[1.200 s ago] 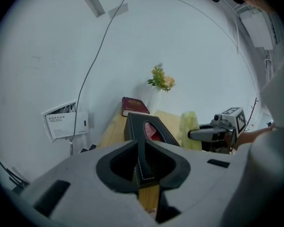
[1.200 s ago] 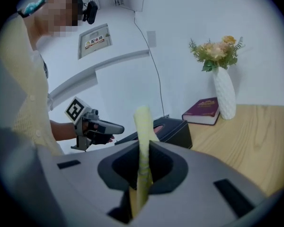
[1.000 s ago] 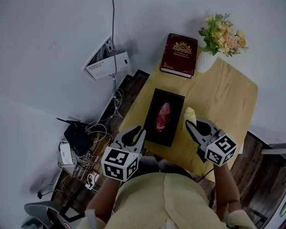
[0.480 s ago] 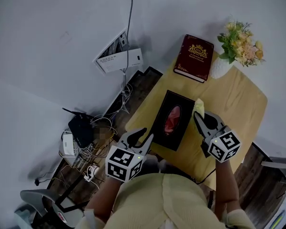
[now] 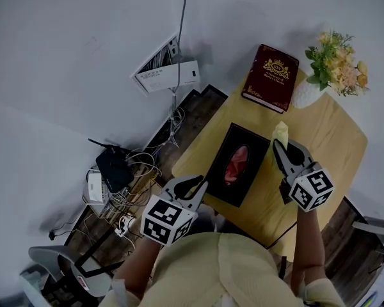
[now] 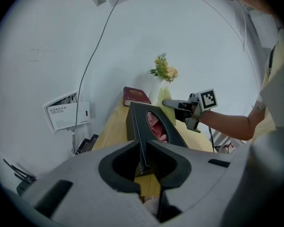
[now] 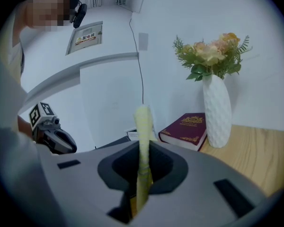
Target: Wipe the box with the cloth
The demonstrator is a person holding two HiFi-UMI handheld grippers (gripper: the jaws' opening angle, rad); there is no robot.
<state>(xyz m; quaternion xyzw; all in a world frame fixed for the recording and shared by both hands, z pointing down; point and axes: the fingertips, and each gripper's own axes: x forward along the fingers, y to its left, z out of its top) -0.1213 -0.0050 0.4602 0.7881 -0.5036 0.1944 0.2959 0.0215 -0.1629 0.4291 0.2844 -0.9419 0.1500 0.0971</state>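
Pinching a folded yellow cloth (image 7: pixel 143 122), the right gripper (image 7: pixel 143 150) has its jaws closed flat on the fabric, which stands up between them as a thin strip. In the head view the strip's tip sits just beside the far right corner of the box (image 6: pixel 134 126); whether it touches I cannot tell. The left gripper (image 6: pixel 143 150) is drawn in to a narrow slot. The box's near corner, with its pale stitched seam, runs down into that slot, so the jaws appear to clamp it from either side.

The box is dark and oblong, with an oval opening on top showing pink tissue (image 5: pixel 237 165). It lies on the wooden table (image 5: pixel 320 133) by the near left corner, its long sides running away from the person and its near end close to the near edge.

At the far left corner lies a dark red book (image 5: pixel 271 77) with gold print. Just to its right, by the wall, stands a white vase (image 7: pixel 217 110) of pale flowers (image 7: pixel 210 56). Beyond the table's left edge a white panel (image 5: pixel 169 75) sits on the wall, with a black router (image 5: pixel 112 168) and a tangle of cables (image 5: pixel 137 190) lower down.
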